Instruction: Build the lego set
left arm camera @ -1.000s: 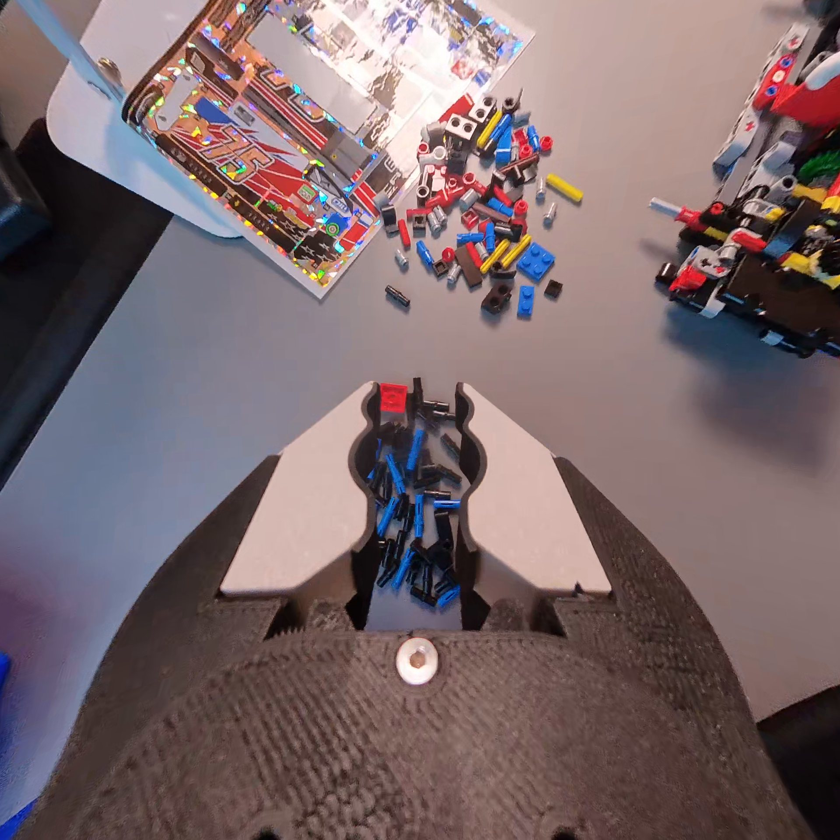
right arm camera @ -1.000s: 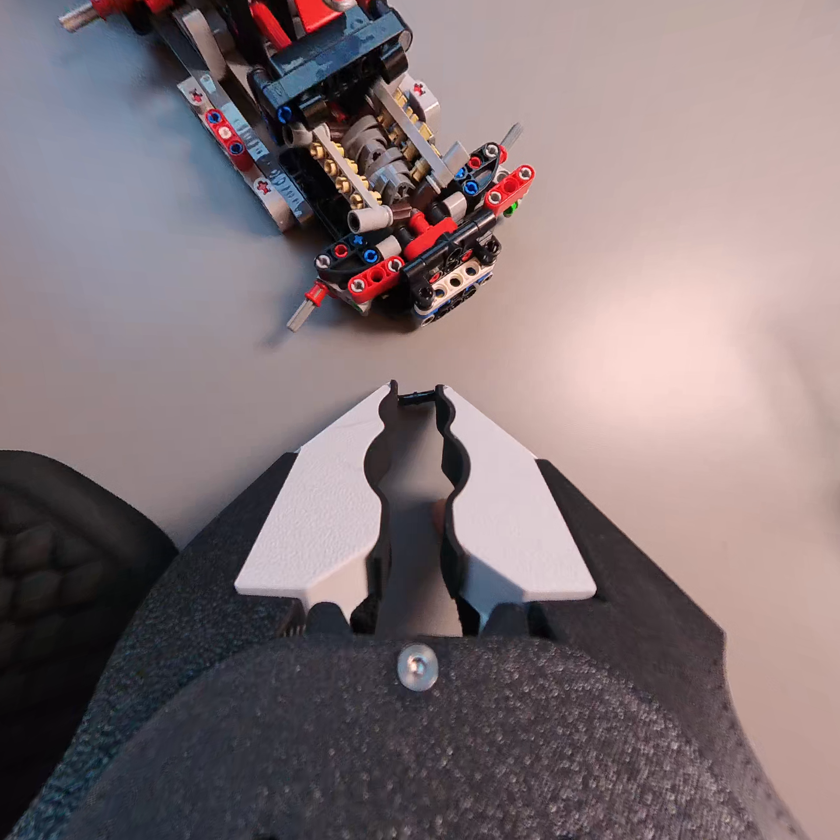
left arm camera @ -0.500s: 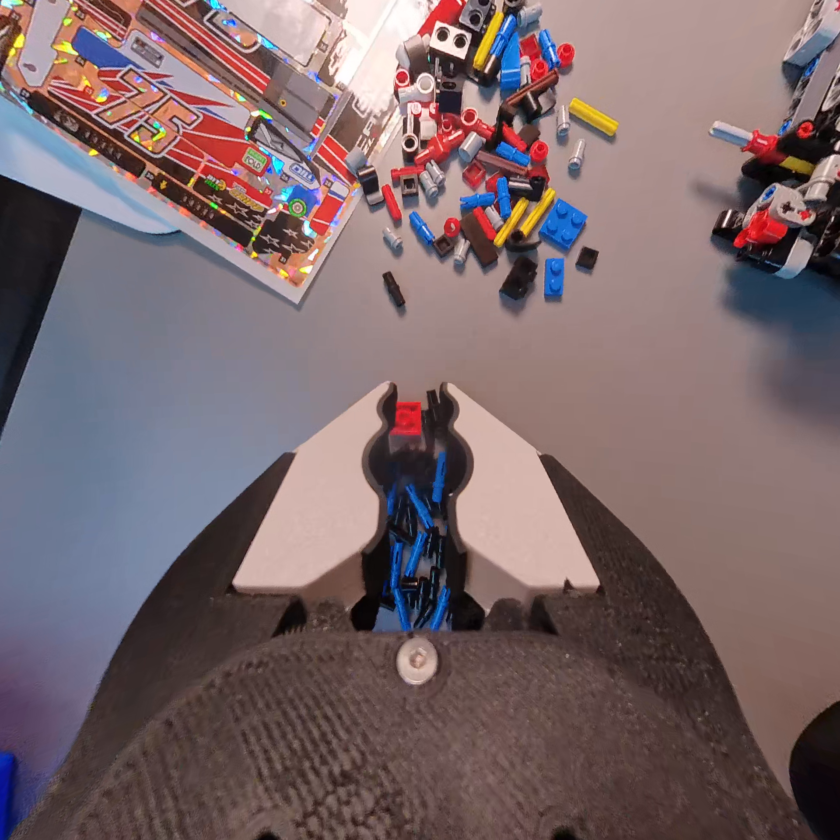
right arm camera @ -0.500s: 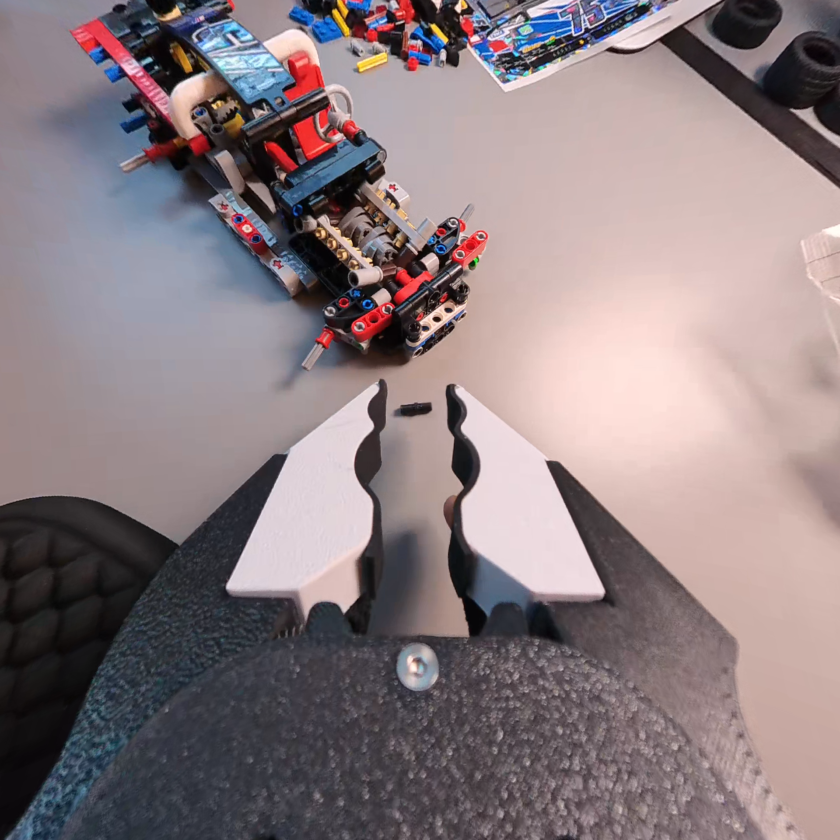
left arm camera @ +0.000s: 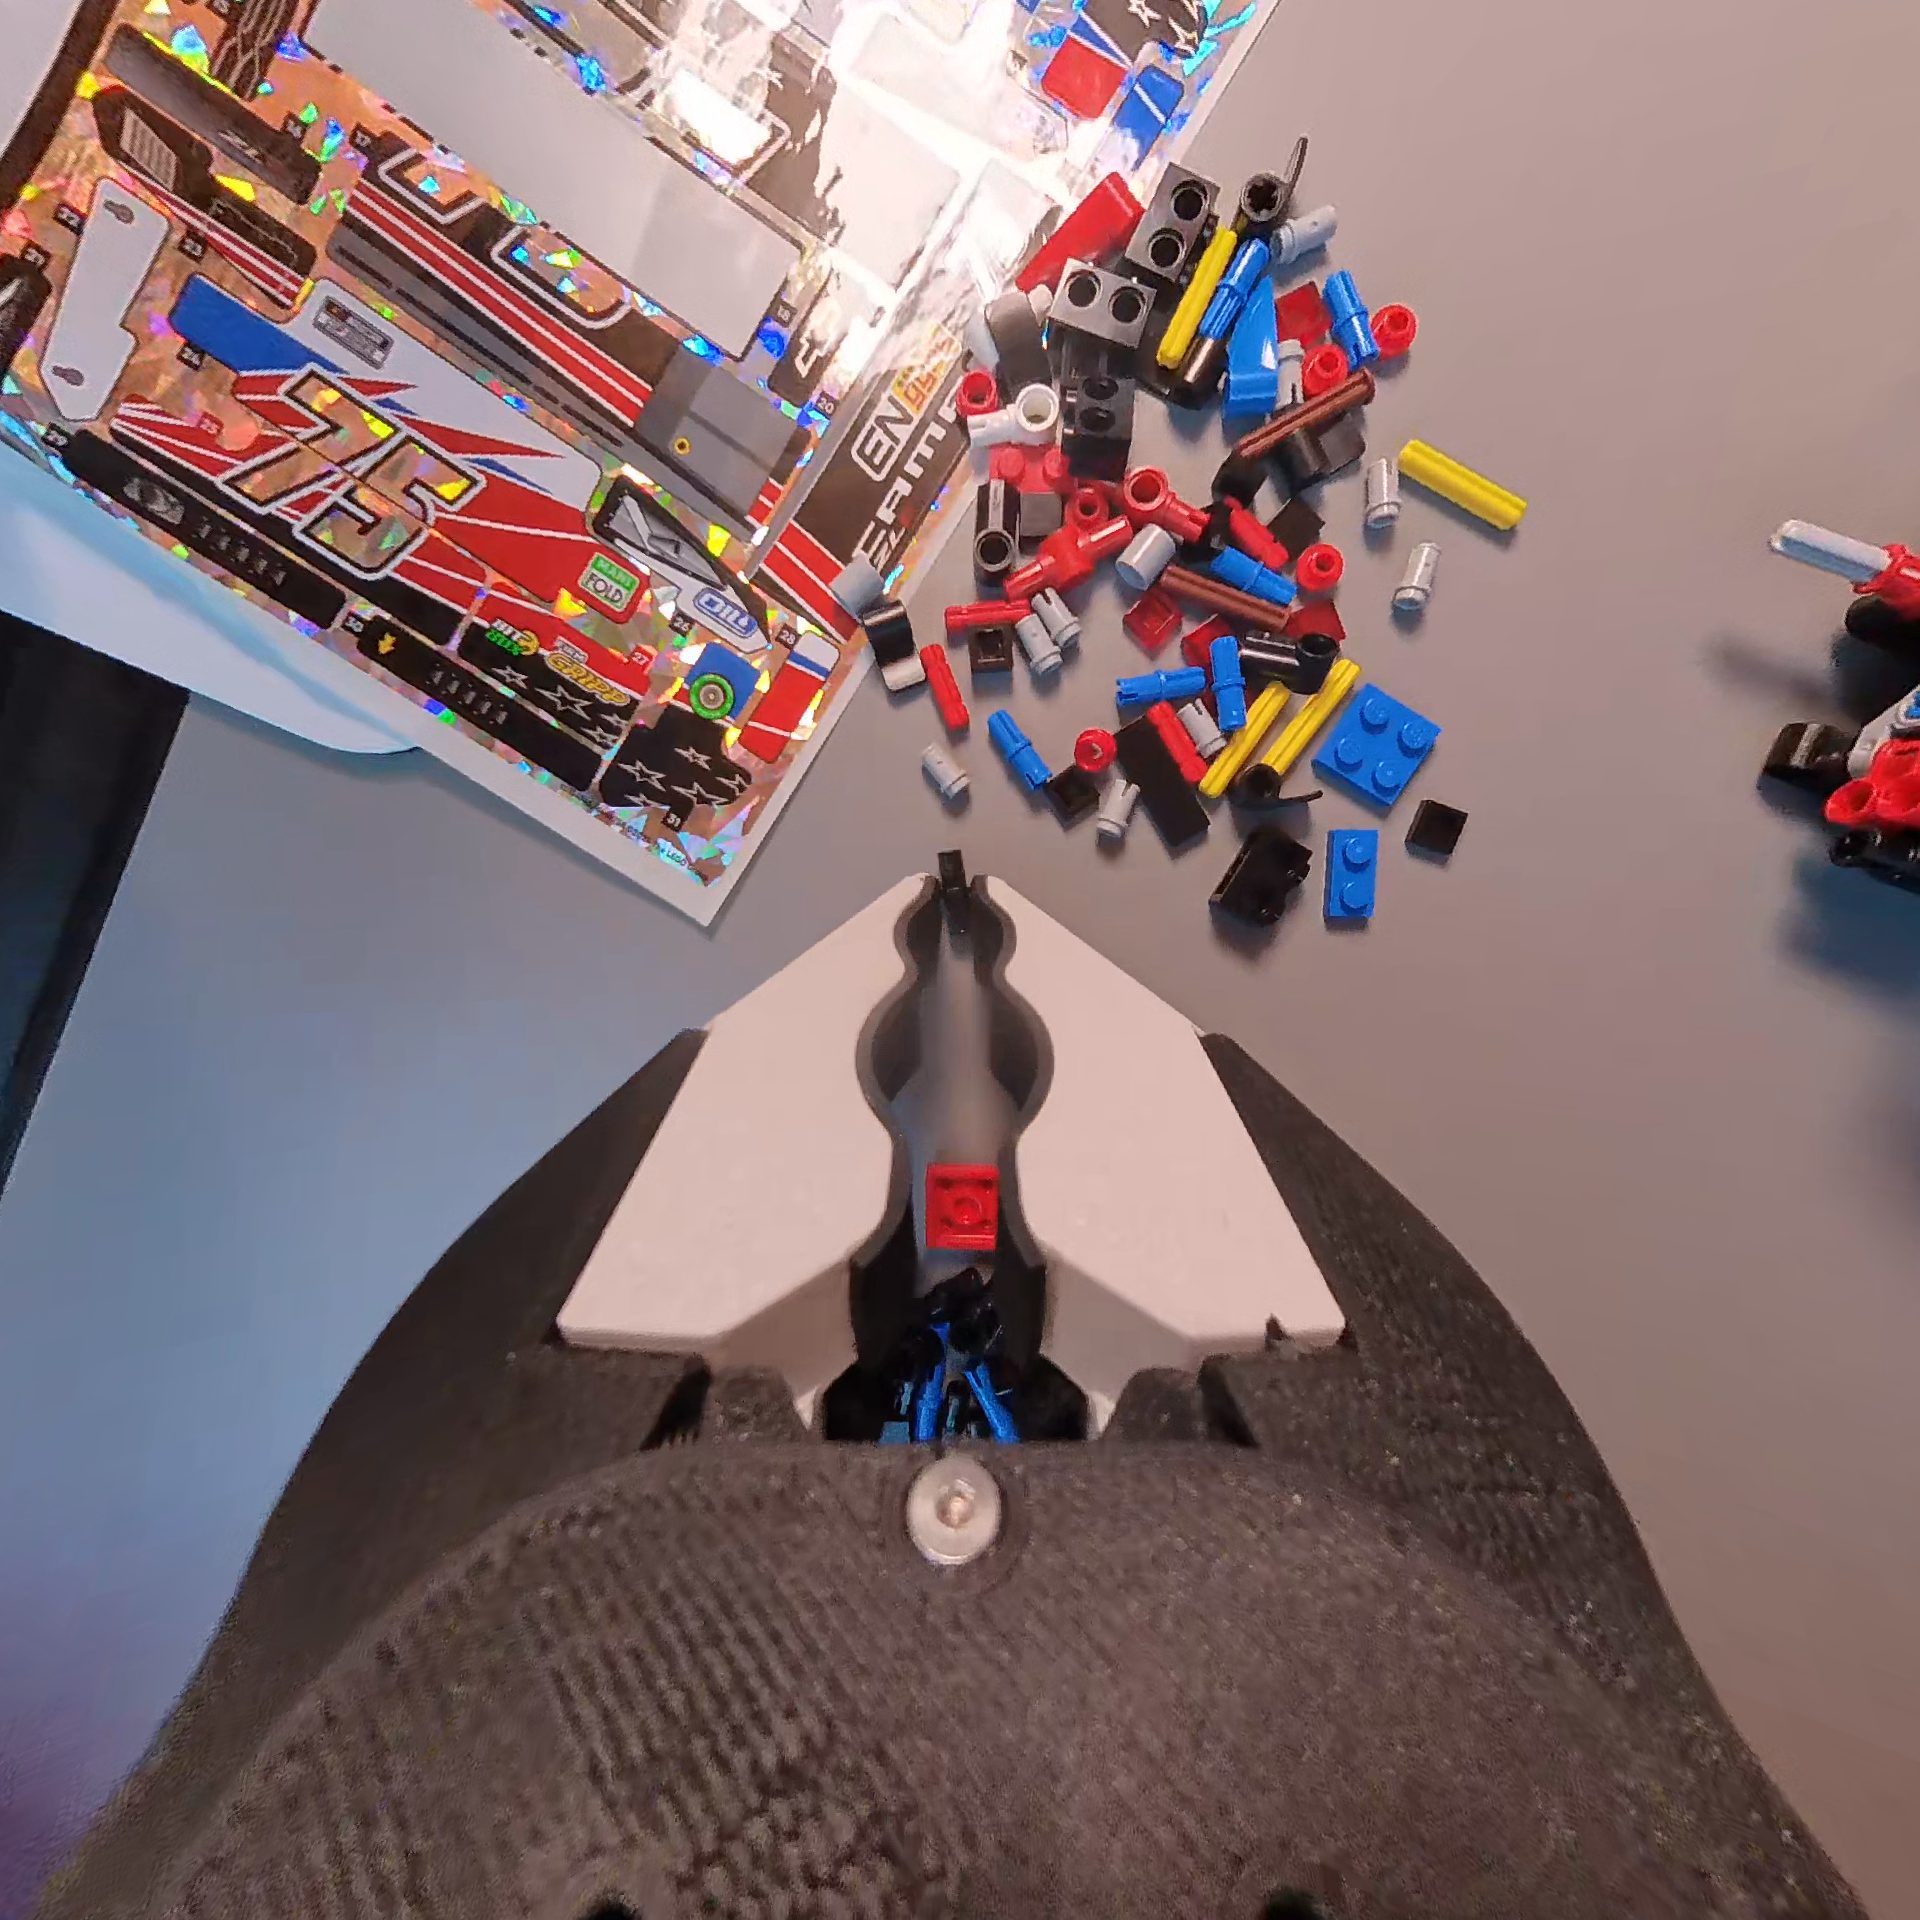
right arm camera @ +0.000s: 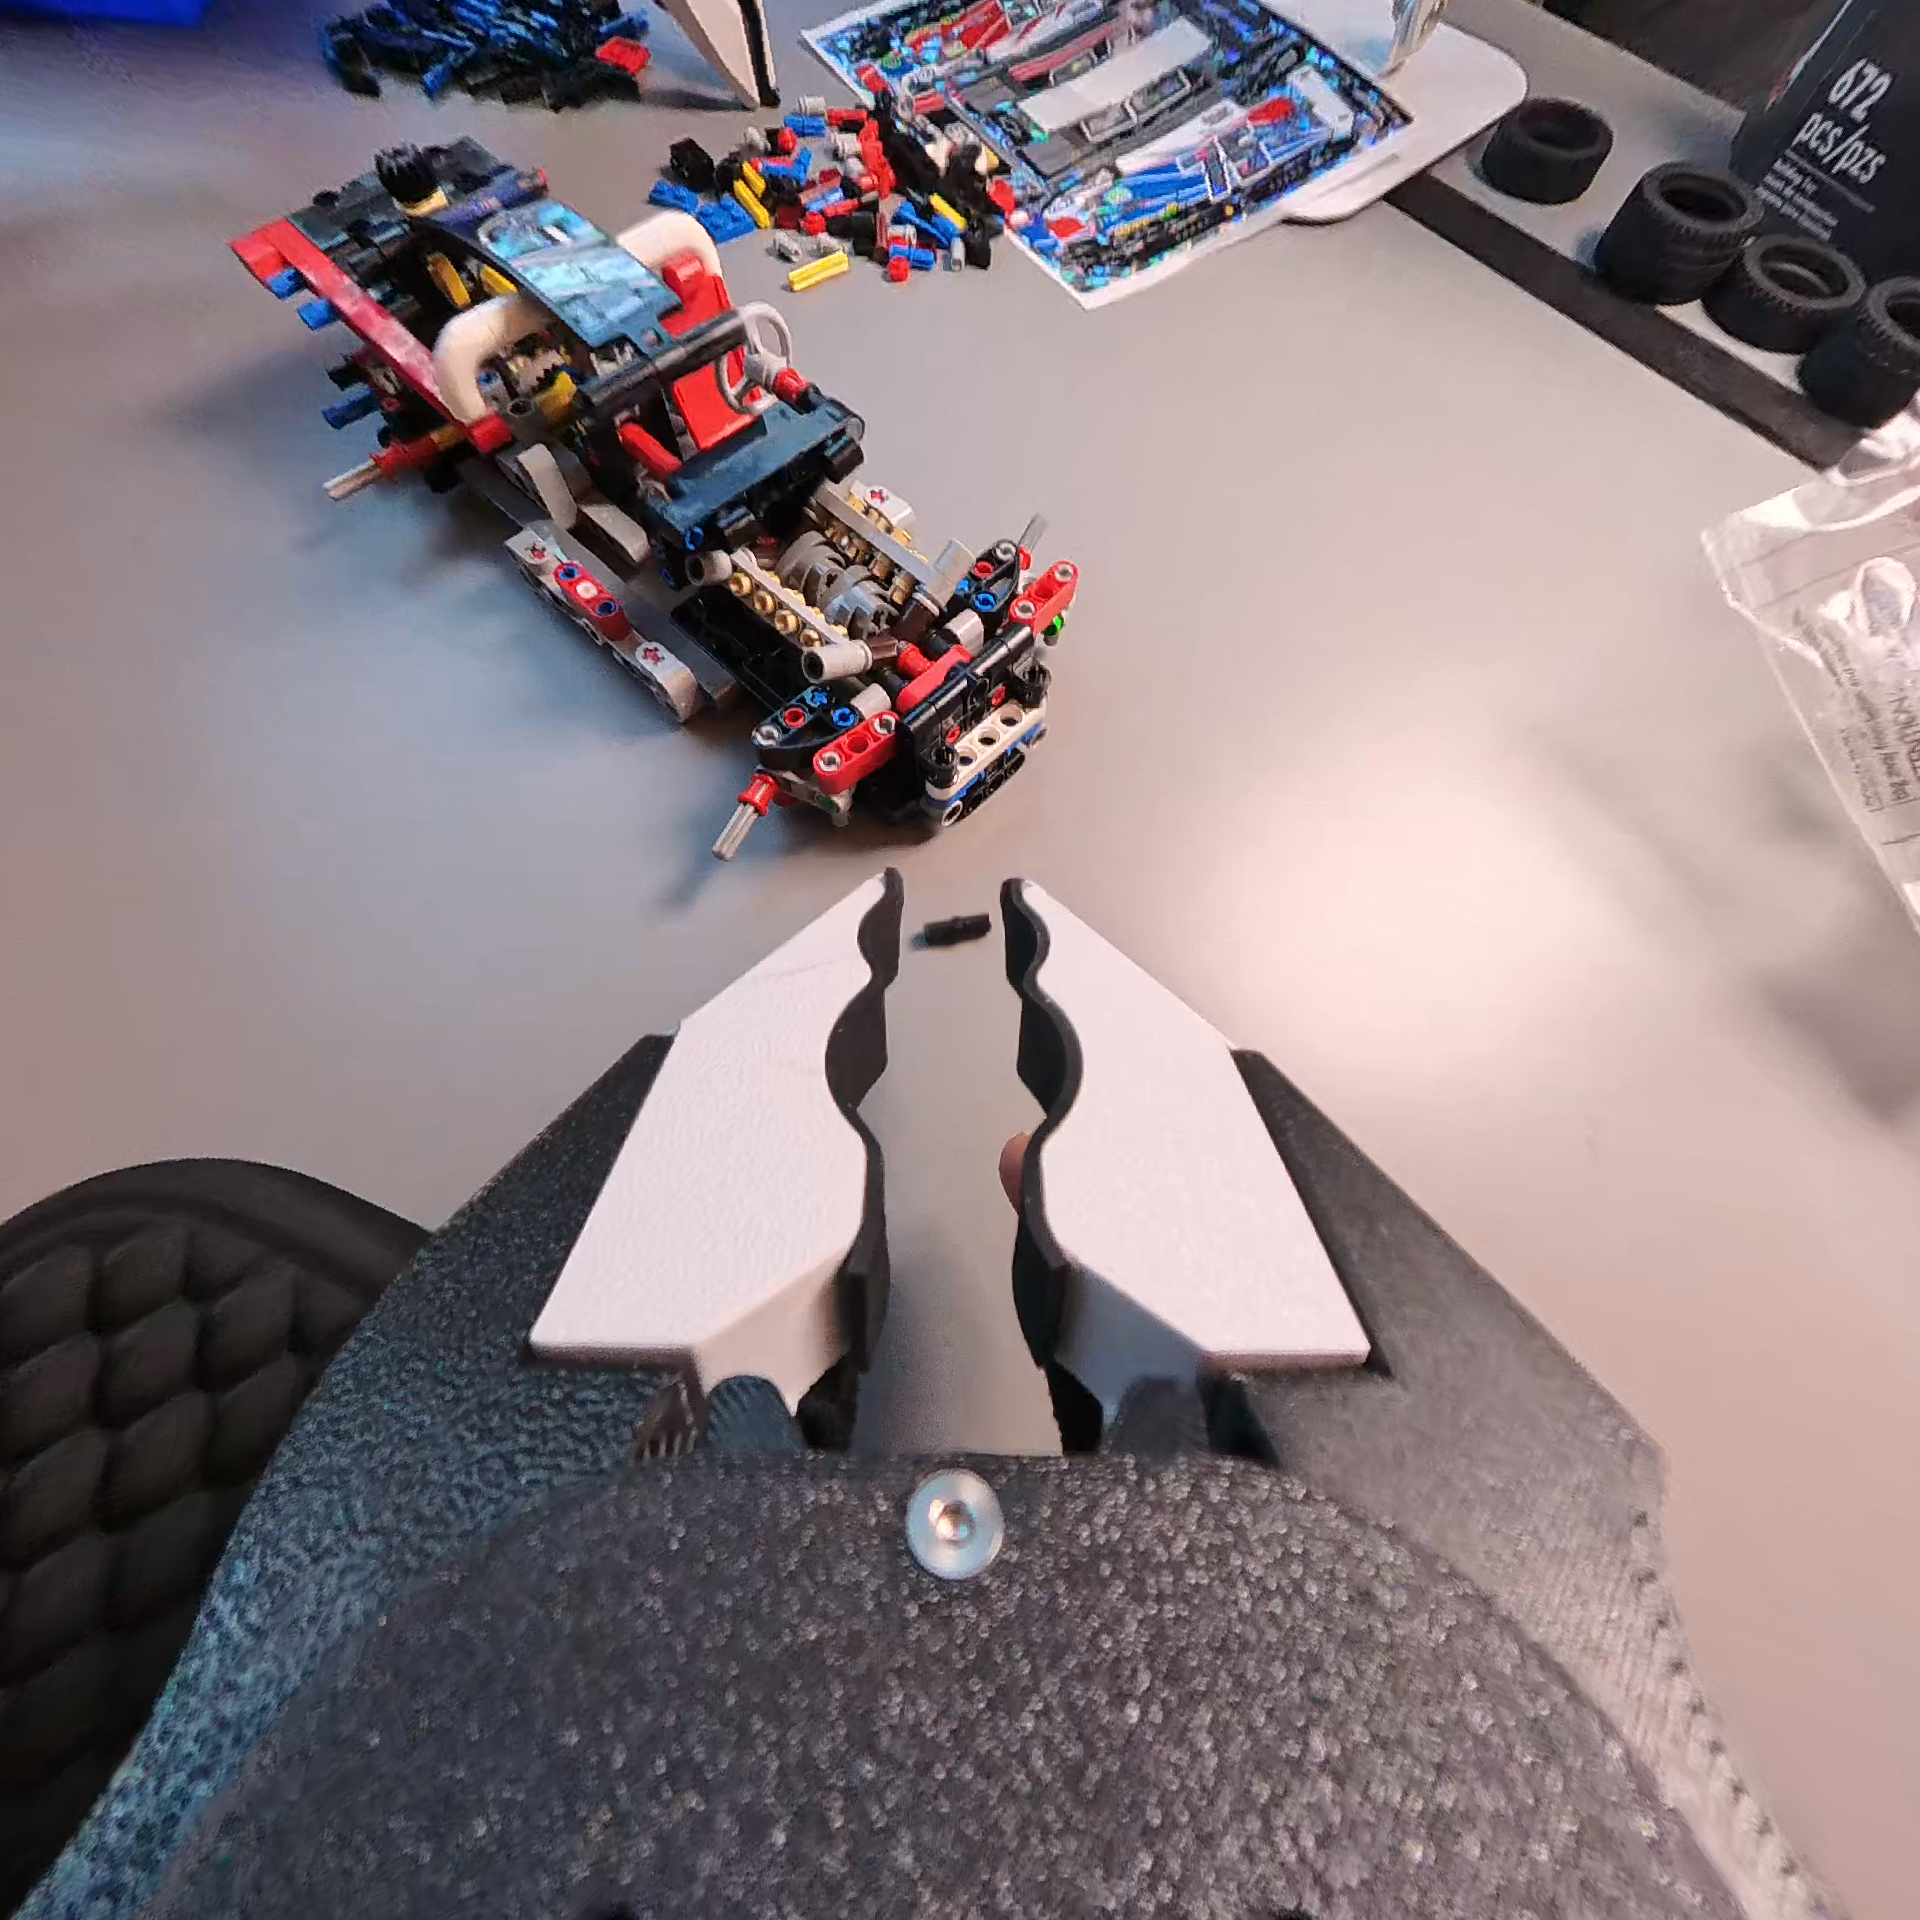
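Observation:
My left gripper is shut on a small black pin that stands out past the tips, close to the corner of the shiny sticker sheet. Between its fingers I see a small red plate and a heap of blue and black pins on the table below. My right gripper is open and empty; another black pin lies on the table between its tips. The part-built red and black car sits just beyond, its near end facing the gripper.
A pile of loose coloured pieces lies right of the sticker sheet, also in the right wrist view. Black tyres, a dark box and a clear plastic bag are at the right. The grey table ends at a dark edge, left. About 40 cm separates my left fingertips from my right.
My left gripper moved forward off the pin heap to the lone black pin and closed on it. My right gripper opened, left its black pin on the table and drew back.

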Action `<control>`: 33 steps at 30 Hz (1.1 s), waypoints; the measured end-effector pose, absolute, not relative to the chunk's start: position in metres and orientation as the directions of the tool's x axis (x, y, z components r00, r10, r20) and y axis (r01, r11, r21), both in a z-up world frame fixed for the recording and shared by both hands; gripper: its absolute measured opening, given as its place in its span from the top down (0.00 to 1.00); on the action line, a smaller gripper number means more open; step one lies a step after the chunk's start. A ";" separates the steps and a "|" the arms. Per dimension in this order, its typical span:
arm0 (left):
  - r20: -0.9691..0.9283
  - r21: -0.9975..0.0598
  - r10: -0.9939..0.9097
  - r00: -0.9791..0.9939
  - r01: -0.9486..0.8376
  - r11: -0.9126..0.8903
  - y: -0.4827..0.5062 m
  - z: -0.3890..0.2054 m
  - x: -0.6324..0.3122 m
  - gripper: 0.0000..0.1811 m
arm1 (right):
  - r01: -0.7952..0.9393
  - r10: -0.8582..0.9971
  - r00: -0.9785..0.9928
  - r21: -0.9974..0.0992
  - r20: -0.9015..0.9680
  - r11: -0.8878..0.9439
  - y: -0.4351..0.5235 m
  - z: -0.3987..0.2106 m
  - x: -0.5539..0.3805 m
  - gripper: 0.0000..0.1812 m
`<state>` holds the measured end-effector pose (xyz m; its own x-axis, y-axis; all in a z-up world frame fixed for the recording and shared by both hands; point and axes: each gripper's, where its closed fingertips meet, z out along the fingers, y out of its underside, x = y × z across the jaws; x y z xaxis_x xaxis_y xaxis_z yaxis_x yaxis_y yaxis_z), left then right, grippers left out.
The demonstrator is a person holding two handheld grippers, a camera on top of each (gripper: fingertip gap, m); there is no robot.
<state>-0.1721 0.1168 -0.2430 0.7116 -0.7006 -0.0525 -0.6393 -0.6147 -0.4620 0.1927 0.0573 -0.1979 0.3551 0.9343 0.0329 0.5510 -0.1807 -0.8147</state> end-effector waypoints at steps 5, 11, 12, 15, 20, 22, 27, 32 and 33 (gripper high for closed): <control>0.186 -0.671 -0.746 0.640 -0.472 -0.572 0.088 -0.184 -0.109 0.99 | 0.468 0.943 0.286 -0.883 0.168 0.015 0.040 -0.148 0.160 0.90; 0.559 -0.806 -0.791 0.250 -0.062 -0.589 0.006 -0.085 0.010 0.98 | 0.319 0.881 0.190 -0.876 0.433 0.362 -0.004 -0.092 0.082 0.84; 0.586 -0.798 -0.785 0.199 -0.027 -0.602 -0.006 -0.078 0.023 0.99 | 0.297 0.861 0.183 -0.862 0.474 0.411 -0.010 -0.085 0.072 0.84; 0.652 -0.758 -0.752 0.100 0.055 -0.650 -0.027 -0.071 0.045 0.98 | 0.247 0.828 0.161 -0.834 0.537 0.493 -0.025 -0.069 0.051 0.85; 0.685 -0.725 -0.728 0.028 0.128 -0.677 -0.041 -0.065 0.053 0.99 | 0.252 0.789 0.139 -0.792 0.598 0.556 -0.040 -0.061 0.041 0.90; 0.674 -0.733 -0.738 0.020 0.141 -0.666 -0.044 -0.060 0.053 0.99 | 0.250 0.789 0.137 -0.792 0.598 0.557 -0.044 -0.059 0.041 0.92; 0.664 -0.739 -0.748 0.009 0.164 -0.654 -0.050 -0.052 0.055 0.99 | 0.248 0.784 0.160 -0.793 0.600 0.556 -0.049 -0.054 0.041 0.92; 0.647 -0.754 -0.762 0.033 0.181 -0.632 -0.051 -0.051 0.054 0.98 | 0.251 0.784 0.168 -0.795 0.597 0.552 -0.051 -0.052 0.042 0.93; 0.627 -0.773 -0.775 0.079 0.189 -0.606 -0.047 -0.052 0.051 0.97 | 0.258 0.792 0.164 -0.801 0.587 0.540 -0.049 -0.053 0.044 0.93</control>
